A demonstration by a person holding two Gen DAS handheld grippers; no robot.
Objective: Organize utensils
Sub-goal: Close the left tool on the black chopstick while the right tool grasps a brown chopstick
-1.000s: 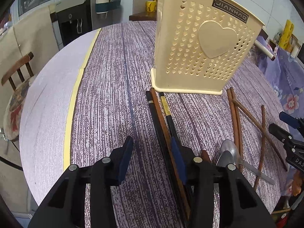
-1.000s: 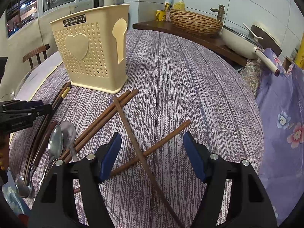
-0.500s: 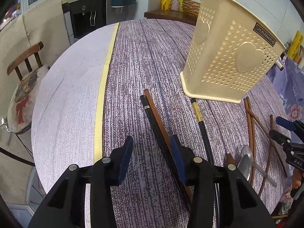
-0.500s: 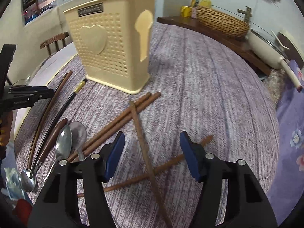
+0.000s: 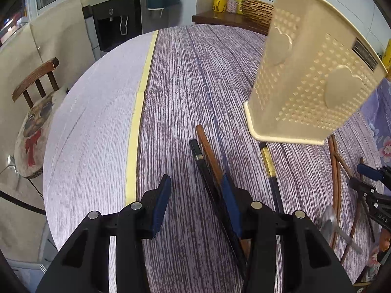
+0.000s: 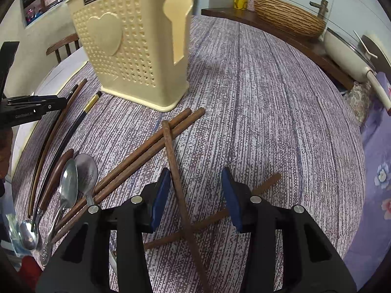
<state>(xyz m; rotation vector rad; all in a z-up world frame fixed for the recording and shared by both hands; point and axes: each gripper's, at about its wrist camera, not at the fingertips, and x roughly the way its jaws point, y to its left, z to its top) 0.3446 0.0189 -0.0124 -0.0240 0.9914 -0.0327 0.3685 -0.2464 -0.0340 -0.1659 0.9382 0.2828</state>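
Note:
A cream perforated utensil holder (image 5: 310, 83) stands upright on the purple table; it also shows in the right wrist view (image 6: 136, 48). My left gripper (image 5: 195, 202) is open and empty, low over the table, its right finger beside a black chopstick (image 5: 202, 166) and a brown chopstick (image 5: 210, 153). A black chopstick with a gold band (image 5: 267, 161) lies to their right. My right gripper (image 6: 194, 195) is open and empty, straddling a brown chopstick (image 6: 173, 161) that crosses another one (image 6: 259, 188). Two brown chopsticks (image 6: 151, 149) and metal spoons (image 6: 70, 183) lie to the left.
A yellow tape line (image 5: 139, 112) runs along the table's left part. A wooden chair (image 5: 36, 112) stands beyond the left edge. A woven basket (image 6: 288, 17) and a white pan (image 6: 349, 51) sit on the counter behind. Purple floral cloth (image 6: 376, 171) hangs at the right.
Both grippers have moved forward, toward the holder, which looks larger. The left view has swung left, so the holder sits further right. Both grippers stay open.

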